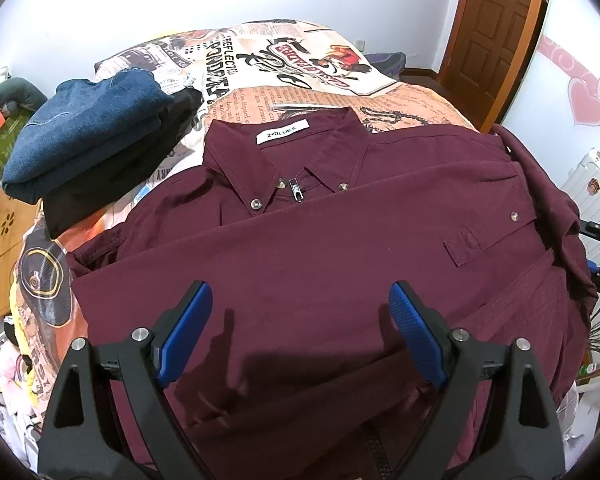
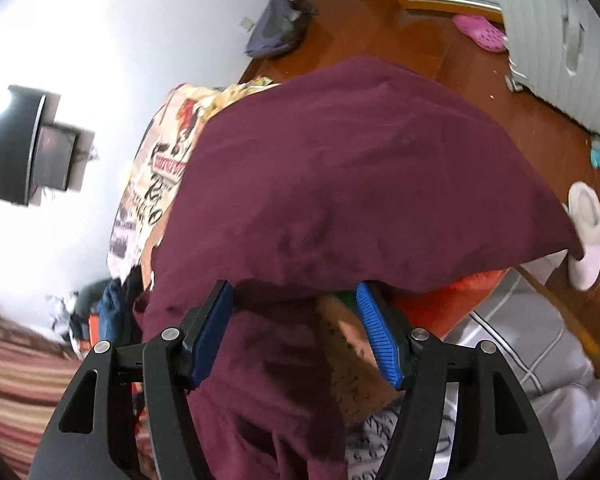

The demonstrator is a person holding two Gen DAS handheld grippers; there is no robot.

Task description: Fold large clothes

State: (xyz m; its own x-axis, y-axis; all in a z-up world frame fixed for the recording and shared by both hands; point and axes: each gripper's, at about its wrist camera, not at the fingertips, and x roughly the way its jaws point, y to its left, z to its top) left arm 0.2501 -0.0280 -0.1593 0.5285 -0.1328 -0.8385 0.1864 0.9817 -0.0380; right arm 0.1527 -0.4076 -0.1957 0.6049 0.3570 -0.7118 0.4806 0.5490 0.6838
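Lying on the bed (image 1: 420,100) is one maroon shirt (image 1: 340,240), beside one pile of two folded garments (image 1: 88,140); both grippers, left (image 1: 300,312) and right (image 2: 296,308), hover with jaws released.

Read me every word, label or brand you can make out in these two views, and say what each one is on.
"Z BLUES", roughly; its second character is unclear: white neck label inside the collar of the maroon button-down shirt.
"REFLECTIN", upside down and cut off: printed newspaper-pattern bedspread.
Red banner lettering on that bedspread, upside down: not readable with certainty.
Small newsprint columns on the bedspread: too small to read.
Bedspread lettering in the right wrist view: blurred.
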